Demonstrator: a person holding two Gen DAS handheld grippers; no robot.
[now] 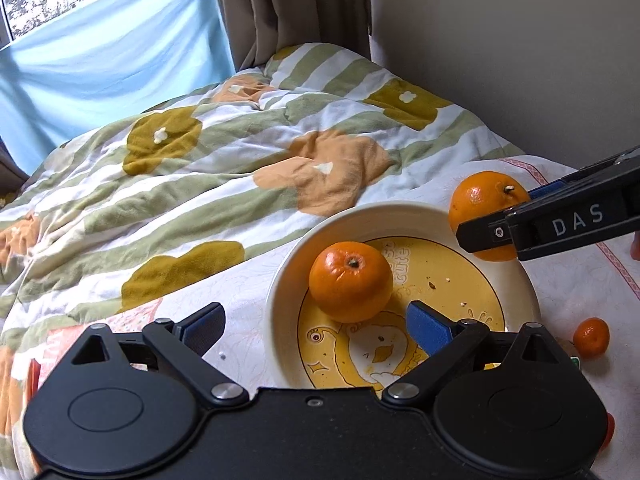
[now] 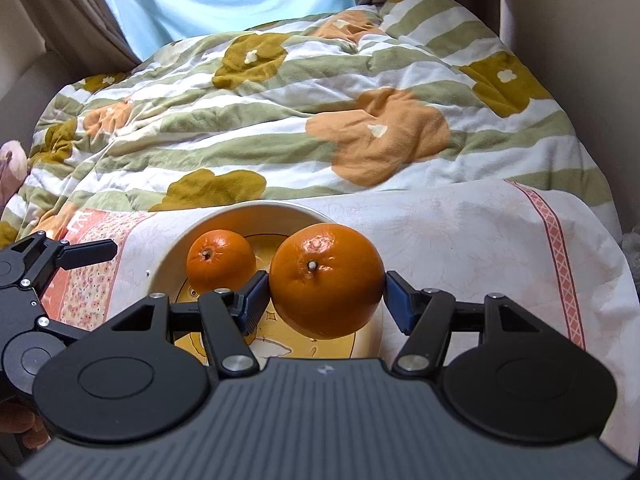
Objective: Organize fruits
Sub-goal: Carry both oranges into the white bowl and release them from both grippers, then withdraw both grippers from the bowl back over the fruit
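Note:
A cream bowl (image 1: 286,268) with a yellow cartoon bottom stands on the bed sheet. One orange (image 1: 350,286) rests inside it, stem up. My left gripper (image 1: 316,314) is open over the bowl's near side; its blue pads stand wide on either side of that orange and do not touch it. My right gripper (image 2: 326,286) is shut on a larger orange (image 2: 326,280) and holds it just above the bowl's (image 2: 168,264) right part. The resting orange (image 2: 220,260) lies to its left. In the left wrist view the held orange (image 1: 482,196) and right gripper (image 1: 492,228) come in from the right.
A small mandarin (image 1: 591,338) lies on the sheet right of the bowl. A rumpled striped flower quilt (image 1: 240,152) covers the bed behind. A wall (image 1: 520,40) runs along the right, with curtains (image 1: 288,4) and a window at the back. The left gripper's finger (image 2: 88,250) shows at the left.

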